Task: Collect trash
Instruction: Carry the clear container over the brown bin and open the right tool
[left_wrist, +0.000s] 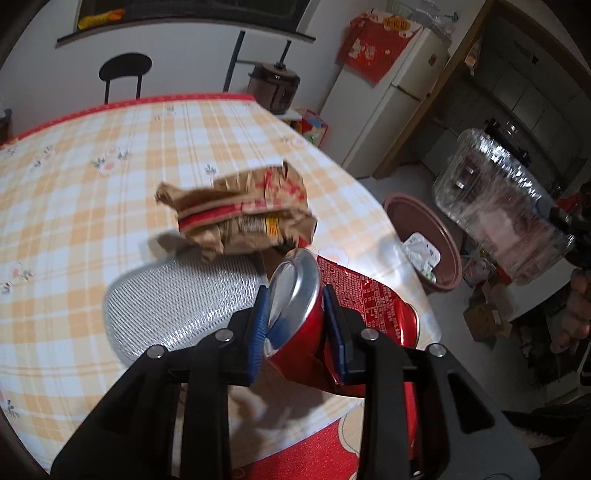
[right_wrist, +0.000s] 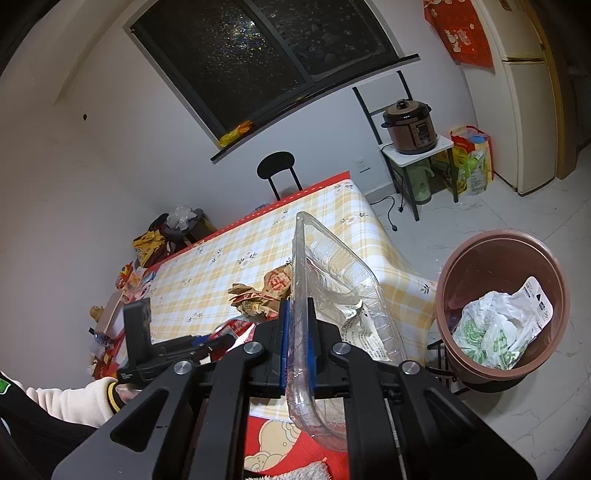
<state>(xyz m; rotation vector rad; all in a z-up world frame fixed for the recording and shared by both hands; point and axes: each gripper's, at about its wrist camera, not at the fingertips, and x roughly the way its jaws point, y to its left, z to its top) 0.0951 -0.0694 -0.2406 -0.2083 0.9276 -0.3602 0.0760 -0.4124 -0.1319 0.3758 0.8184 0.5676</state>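
In the left wrist view my left gripper (left_wrist: 295, 293) is shut on a crushed red drink can (left_wrist: 373, 306), its blue pads squeezing the silver top end just above the checked tablecloth (left_wrist: 110, 206). A crumpled brown paper bag (left_wrist: 240, 206) lies just beyond the can. My right gripper (right_wrist: 297, 306) is shut on the rim of a clear plastic container (right_wrist: 332, 266), held up on edge near the table's corner. That container (left_wrist: 506, 206) also shows at the right of the left wrist view. A brown waste bin (right_wrist: 498, 243) holding crumpled white wrappers stands on the floor to the right.
A silver textured mat (left_wrist: 177, 299) lies on the table left of the can. A black chair (right_wrist: 277, 168) stands at the far end. A brown pressure cooker (right_wrist: 410, 125) sits on a small stand, with a fridge (right_wrist: 528, 92) beyond. Bags and clutter line the table's left side.
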